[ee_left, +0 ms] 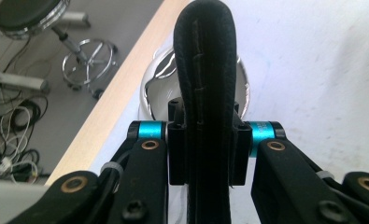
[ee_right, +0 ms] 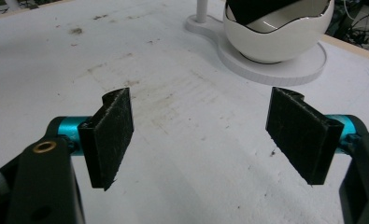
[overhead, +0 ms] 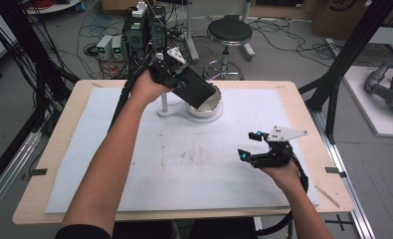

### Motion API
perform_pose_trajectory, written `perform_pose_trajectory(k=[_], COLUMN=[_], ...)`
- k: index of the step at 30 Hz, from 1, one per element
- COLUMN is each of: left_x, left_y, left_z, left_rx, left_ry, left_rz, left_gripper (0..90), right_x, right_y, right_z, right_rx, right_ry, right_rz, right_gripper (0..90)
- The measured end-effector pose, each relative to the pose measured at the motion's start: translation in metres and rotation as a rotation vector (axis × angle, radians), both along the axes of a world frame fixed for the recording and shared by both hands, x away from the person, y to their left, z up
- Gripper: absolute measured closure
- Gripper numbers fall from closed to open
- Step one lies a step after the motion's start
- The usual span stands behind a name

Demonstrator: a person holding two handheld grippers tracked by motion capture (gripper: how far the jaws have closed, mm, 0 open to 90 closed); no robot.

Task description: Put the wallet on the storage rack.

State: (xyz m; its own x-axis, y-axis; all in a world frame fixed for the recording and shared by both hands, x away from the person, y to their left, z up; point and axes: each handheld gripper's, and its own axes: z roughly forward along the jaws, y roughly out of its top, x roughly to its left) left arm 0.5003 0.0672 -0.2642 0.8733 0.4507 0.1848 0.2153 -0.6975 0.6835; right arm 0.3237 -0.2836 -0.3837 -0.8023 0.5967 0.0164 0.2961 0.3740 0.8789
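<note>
A black flat stitched pouch point(overhead: 197, 90) leans tilted into a white bowl point(overhead: 212, 106) at the back middle of the table. My left gripper point(overhead: 176, 82) is shut on the pouch's upper end. In the left gripper view the pouch point(ee_left: 204, 70) runs edge-on between the jaws of that gripper point(ee_left: 204, 140), with the bowl's shiny inside point(ee_left: 156, 79) behind it. My right gripper point(overhead: 250, 145) hovers open over the mat at the right, nothing between its pads point(ee_right: 109, 135). From the right gripper view the bowl point(ee_right: 275, 42) sits ahead with the pouch point(ee_right: 257, 9) in it.
The bowl rests on a flat white stand point(overhead: 171, 111) with a short upright post point(overhead: 163, 101). A stained white mat point(overhead: 184, 164) covers the wooden table point(overhead: 37, 196). Behind the table are a black stool point(overhead: 229, 32), floor cables and power boxes point(overhead: 109, 47). A black frame post point(overhead: 343, 59) stands at the right.
</note>
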Motion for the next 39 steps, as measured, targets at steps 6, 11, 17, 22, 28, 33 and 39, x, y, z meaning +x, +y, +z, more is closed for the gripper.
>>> perform_pose_trajectory(k=[6, 11, 17, 22, 28, 33, 39], left_x=[0.021, 0.029, 0.023, 0.018, 0.017, 0.019, 0.019], left_y=[-0.015, -0.02, -0.028, -0.03, -0.031, -0.034, -0.033], left_z=[-0.017, -0.021, -0.022, -0.014, -0.013, -0.014, -0.017], left_rx=[-0.019, 0.01, 0.037, 0.05, 0.074, 0.075, 0.084], left_ry=[0.08, 0.02, -0.077, -0.158, -0.203, -0.214, -0.202], left_rz=[-0.01, 0.067, 0.18, 0.237, 0.303, 0.37, 0.359], left_gripper=[74.6, 64.8, 49.9, 47.3, 45.1, 45.1, 40.6], right_x=[-0.001, 0.0, 0.0, 0.0, 0.0, 0.0, 0.001], right_y=[-0.001, -0.003, -0.002, -0.001, -0.002, -0.003, -0.003], right_z=[0.001, 0.001, 0.0, 0.0, 0.0, 0.0, 0.0], right_rx=[0.008, 0.014, 0.012, 0.015, 0.016, 0.019, 0.016], right_ry=[0.001, 0.003, 0.006, 0.0, 0.0, 0.004, 0.003], right_rz=[0.001, 0.003, 0.009, 0.011, 0.007, 0.003, 0.003], right_gripper=[23.7, 23.7, 23.8, 23.9, 24.2, 24.3, 24.3])
